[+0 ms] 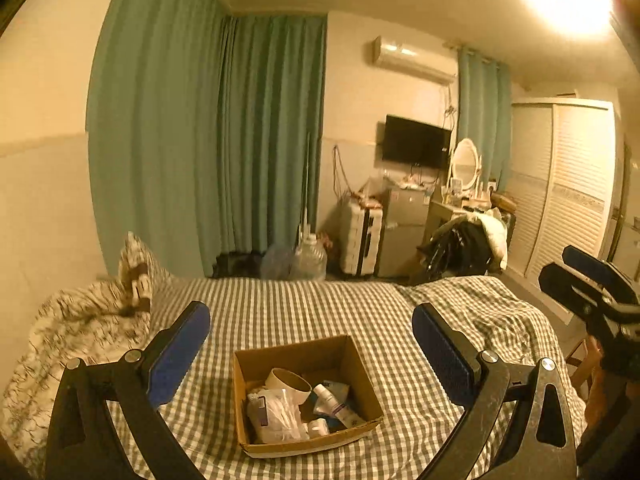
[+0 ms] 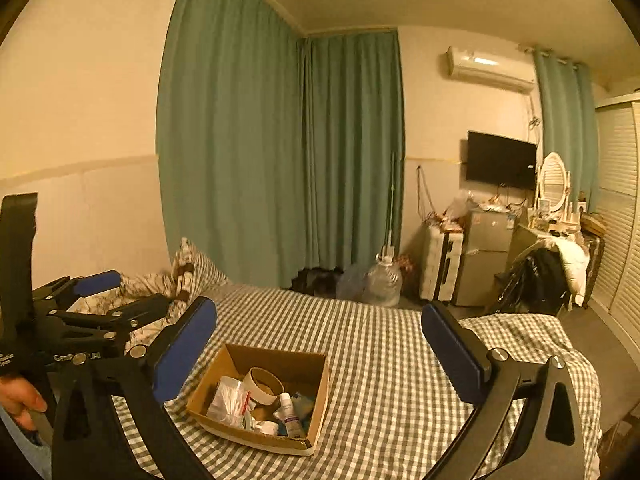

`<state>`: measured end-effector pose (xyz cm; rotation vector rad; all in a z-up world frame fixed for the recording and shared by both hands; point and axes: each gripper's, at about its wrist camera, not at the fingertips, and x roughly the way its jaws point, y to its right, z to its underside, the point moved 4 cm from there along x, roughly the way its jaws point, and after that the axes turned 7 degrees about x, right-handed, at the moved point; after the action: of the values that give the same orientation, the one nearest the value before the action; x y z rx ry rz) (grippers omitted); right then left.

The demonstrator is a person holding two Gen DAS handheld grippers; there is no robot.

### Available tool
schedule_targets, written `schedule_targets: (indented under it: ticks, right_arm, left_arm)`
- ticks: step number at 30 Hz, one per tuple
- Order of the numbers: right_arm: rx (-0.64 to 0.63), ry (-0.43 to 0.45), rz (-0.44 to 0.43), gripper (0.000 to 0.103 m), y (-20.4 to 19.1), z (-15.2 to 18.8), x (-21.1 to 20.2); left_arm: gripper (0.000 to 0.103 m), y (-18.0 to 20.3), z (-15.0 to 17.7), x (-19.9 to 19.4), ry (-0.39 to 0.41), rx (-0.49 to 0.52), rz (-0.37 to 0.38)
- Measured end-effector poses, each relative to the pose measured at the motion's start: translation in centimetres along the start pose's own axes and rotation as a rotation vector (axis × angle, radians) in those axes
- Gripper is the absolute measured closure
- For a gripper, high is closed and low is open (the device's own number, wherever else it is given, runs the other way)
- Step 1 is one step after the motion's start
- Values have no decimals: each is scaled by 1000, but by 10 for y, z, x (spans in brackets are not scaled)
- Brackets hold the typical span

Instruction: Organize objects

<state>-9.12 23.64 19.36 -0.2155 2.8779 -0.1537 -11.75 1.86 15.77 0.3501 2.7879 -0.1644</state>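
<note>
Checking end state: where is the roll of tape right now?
The tape roll lies inside the open cardboard box on the checked bedspread, toward the box's back, between the bag of cotton swabs and a white tube.

Open cardboard box point(image 1: 306, 392), toiletries inside

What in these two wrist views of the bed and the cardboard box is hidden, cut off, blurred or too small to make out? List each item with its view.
- Cardboard box: its floor, hidden under the tape roll and plastic bag, both views.
- Tube: label print too small, right wrist view.
- Dresser: its small items blurred, left wrist view.
- Right gripper: cut by the right edge, left wrist view.
- Person's hand: cut by the left edge, right wrist view.
</note>
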Motion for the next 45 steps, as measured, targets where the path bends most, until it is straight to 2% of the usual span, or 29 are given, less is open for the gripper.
schedule_targets:
  ticks: [4, 7, 13, 17, 19, 21, 24, 33, 45]
  right_arm:
    - [13, 32, 7, 0, 7, 0, -18]
    - [27, 46, 17, 0, 11, 7, -21]
    - [52, 41, 23, 0, 25, 30, -20]
    - [72, 53, 53, 0, 39, 51, -16]
    - [72, 65, 65, 0, 46, 65, -14]
    - [73, 47, 86, 0, 55, 85, -7]
    - [55, -6, 114, 0, 62, 111, 9]
    - [30, -94, 92, 0, 59, 158, 37]
    - [1, -121, 76, 0, 45, 167, 46]
  left_arm:
    - [0, 11, 5, -20, 58, 57, -67]
    - [0, 17, 15, -26, 72, 49, -73]
    - [0, 21, 52, -24, 42, -21, -74]
    - [0, 14, 86, -20, 23, -58, -139]
    - [0, 14, 103, -10, -6, -80, -143]
    - [0, 13, 118, -5, -31, -100, -153]
    - [0, 25, 136, -4, -29, -61, -199]
    - [0, 35, 158, 8, -56, -31, -200]
    - [0, 37, 160, 8, -70, -23, -195]
